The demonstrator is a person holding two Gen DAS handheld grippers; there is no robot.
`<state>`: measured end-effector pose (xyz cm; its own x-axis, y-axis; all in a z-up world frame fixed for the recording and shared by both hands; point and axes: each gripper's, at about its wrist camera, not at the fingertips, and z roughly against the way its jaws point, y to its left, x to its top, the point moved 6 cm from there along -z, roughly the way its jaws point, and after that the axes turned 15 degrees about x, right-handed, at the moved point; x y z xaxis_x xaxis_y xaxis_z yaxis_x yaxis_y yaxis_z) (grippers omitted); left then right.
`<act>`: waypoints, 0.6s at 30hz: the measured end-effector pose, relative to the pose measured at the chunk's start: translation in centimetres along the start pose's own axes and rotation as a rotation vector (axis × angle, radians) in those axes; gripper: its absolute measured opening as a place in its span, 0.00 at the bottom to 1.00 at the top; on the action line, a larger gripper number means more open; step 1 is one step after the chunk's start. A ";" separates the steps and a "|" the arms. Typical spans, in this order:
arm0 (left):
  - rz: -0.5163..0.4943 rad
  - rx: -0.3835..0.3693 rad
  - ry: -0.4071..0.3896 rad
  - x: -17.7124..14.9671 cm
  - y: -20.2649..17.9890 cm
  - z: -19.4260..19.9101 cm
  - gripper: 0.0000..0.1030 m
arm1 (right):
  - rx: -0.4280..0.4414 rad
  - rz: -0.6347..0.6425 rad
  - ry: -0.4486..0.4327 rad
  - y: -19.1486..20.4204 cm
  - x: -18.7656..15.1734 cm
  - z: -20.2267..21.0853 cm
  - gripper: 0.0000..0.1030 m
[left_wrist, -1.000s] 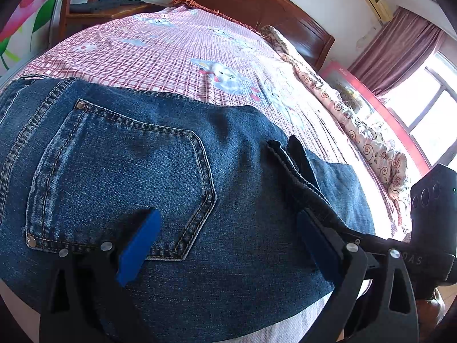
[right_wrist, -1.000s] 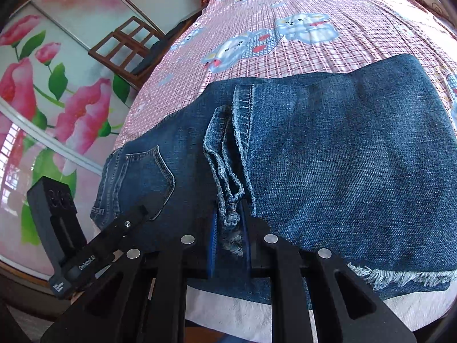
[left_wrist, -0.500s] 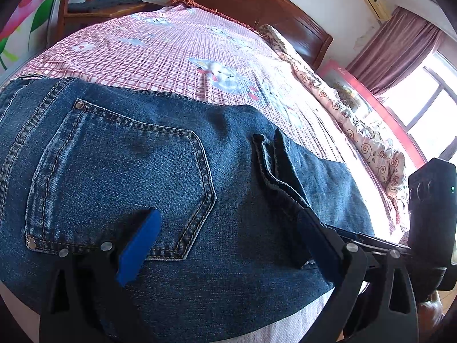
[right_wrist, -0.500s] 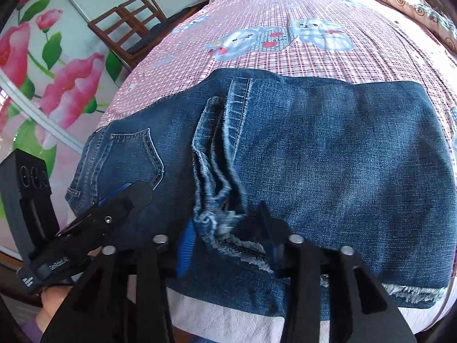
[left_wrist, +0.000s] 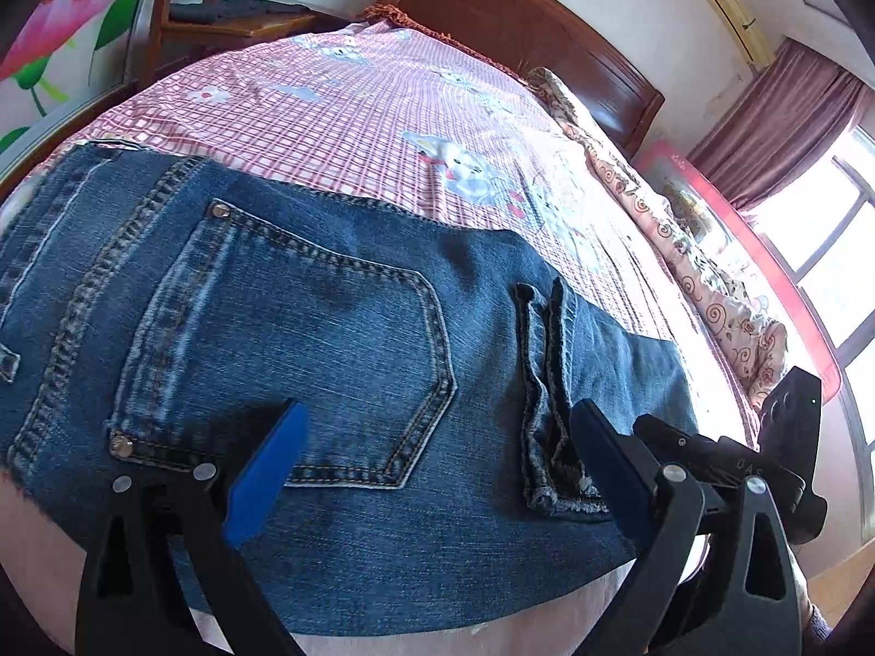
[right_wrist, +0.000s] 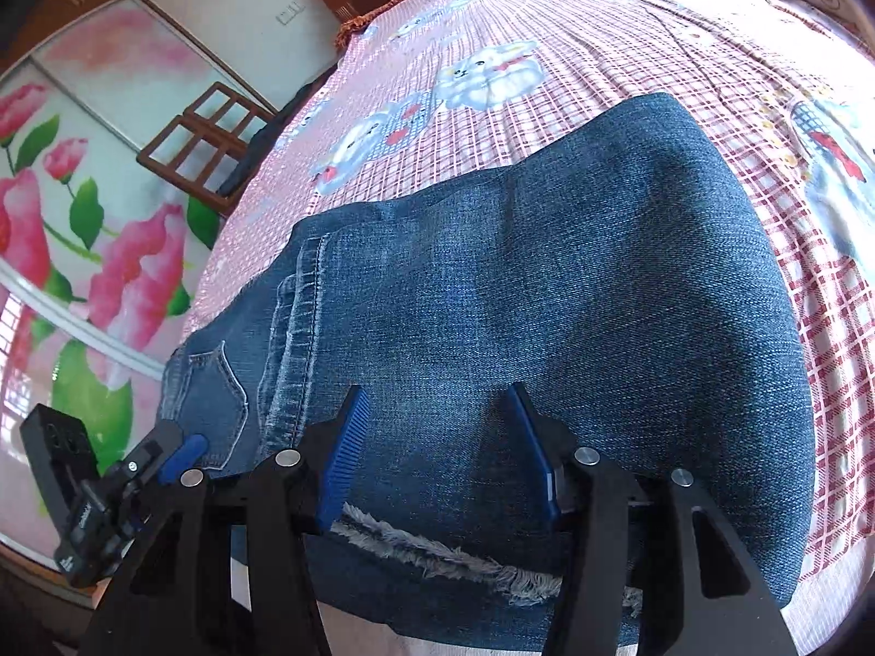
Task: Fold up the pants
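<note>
Bed: we see a pink-and-white checked sheet with cartoon animal prints, stretched flat up to a dark wooden headboard.
Room: we note a wooden chair by the far left corner, a sliding door painted with pink flowers, and mauve curtains beside a bright window.
Pants: the folded jeans lie along the near edge of the bed; the denim is dark blue and coarse, with a stitched back pocket on the left and frayed hems at the near edge.
Left gripper: we hold its blue pads spread wide over the pocket, gripping nothing.
Right gripper: likewise spread apart over the folded leg, holding nothing.
</note>
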<state>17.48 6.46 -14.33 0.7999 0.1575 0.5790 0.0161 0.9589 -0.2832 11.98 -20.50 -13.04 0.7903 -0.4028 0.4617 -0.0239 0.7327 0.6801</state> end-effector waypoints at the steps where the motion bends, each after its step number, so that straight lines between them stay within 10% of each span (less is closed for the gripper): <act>1: 0.012 0.017 -0.006 0.1 0.9 0.4 0.94 | -0.019 -0.003 0.011 0.4 0.2 0.1 0.50; 7: 0.081 0.157 -0.004 0.5 6.8 2.5 0.94 | 0.114 0.061 0.034 4.8 -0.5 -1.2 0.50; 11: 0.169 0.168 -0.017 0.5 10.4 4.2 0.94 | 0.010 0.151 0.116 4.8 -2.8 -4.7 0.61; 18: 0.415 0.005 -0.059 1.1 14.6 4.6 0.94 | 0.007 0.130 0.150 4.8 -2.4 -4.9 0.61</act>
<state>15.86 21.68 -14.34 0.7023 0.5438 0.4594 -0.3032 0.8124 -0.4980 12.98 -13.34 -13.62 0.8628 -0.2182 0.4559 -0.1355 0.7692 0.6245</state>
